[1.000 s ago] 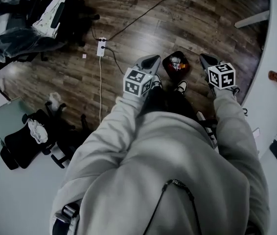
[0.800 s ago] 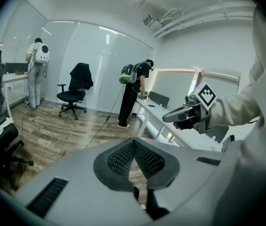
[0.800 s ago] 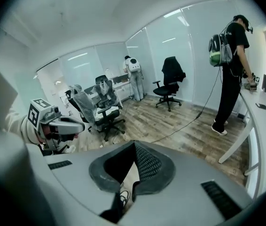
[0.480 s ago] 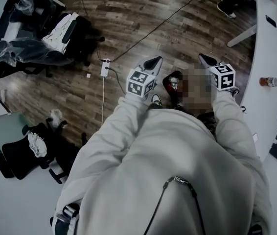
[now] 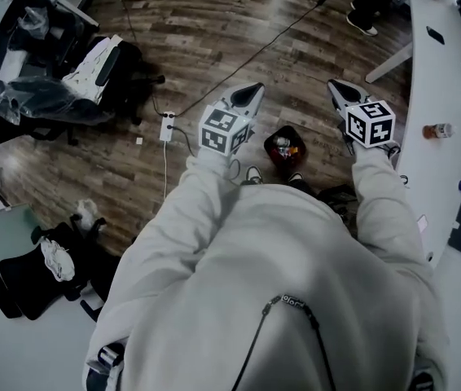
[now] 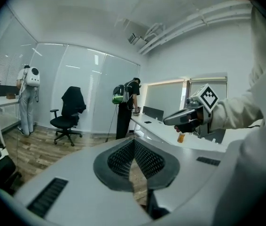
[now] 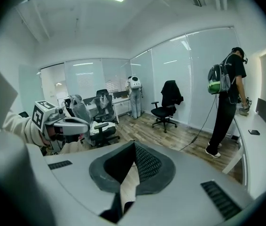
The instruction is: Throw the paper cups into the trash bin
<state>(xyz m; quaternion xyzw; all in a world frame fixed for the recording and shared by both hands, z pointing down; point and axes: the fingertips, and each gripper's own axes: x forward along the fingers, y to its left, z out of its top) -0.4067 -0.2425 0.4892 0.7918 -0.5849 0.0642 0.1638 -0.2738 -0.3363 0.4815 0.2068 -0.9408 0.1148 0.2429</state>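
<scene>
The trash bin is a small dark bucket on the wood floor just in front of my feet, with pale and orange-red litter inside; I cannot make out single paper cups. My left gripper is held up to the left of the bin and my right gripper to its right, both well above it. In the left gripper view the left gripper has its pads together with nothing between them. In the right gripper view the right gripper is shut and empty too. Each sees the other: right gripper, left gripper.
A white desk with a small bottle runs along the right. A power strip and cables lie on the floor to the left. Plastic-covered chairs and a black bag stand further left. A person stands at the desk.
Both grippers have risen, still shut. In the head view the bin now sits lower between them, and more of the far floor shows.
</scene>
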